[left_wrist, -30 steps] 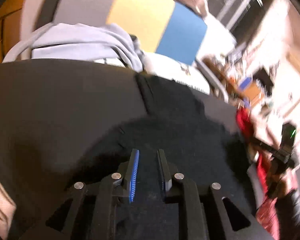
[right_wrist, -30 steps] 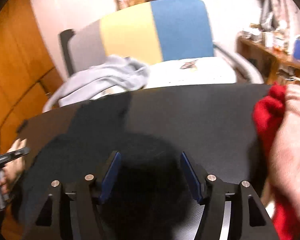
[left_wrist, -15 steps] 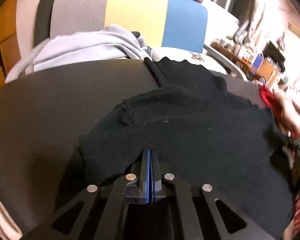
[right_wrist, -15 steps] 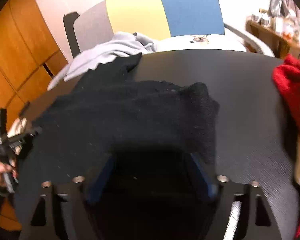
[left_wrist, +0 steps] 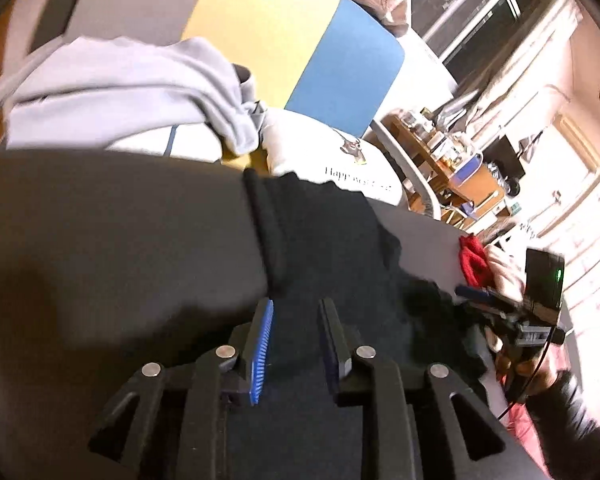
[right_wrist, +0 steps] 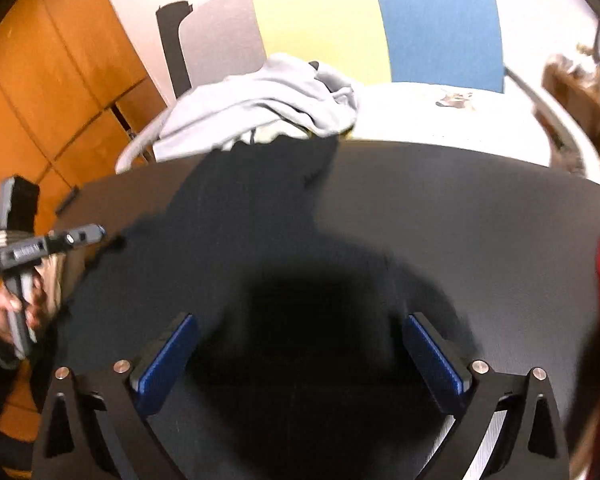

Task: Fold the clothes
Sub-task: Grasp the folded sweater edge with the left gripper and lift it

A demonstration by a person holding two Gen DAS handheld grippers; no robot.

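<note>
Garment: black garment (left_wrist: 324,240) is spread on the dark table (left_wrist: 100,216), ribbed hem (left_wrist: 266,236) towards 12 o'clock.
Left gripper (left_wrist: 294,316): parted, nothing held, cloth beneath.
Right gripper (right_wrist: 300,344): wide apart, nothing held.
Technique: one layer only is to be pinched at the edge; the fold is best carried low, edges kept aligned.
Other: grey hoodie (right_wrist: 260,108) is seen at 12 o'clock.

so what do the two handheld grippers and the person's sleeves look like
Both grippers are black with silver pivot bolts and ribbed blue pads lining the jaws: left gripper, right gripper. Seen from the side, the left one has a grey pistol-style handle, and the right one carries a black box with a green light and a thin cable. The sleeve is black.
</note>
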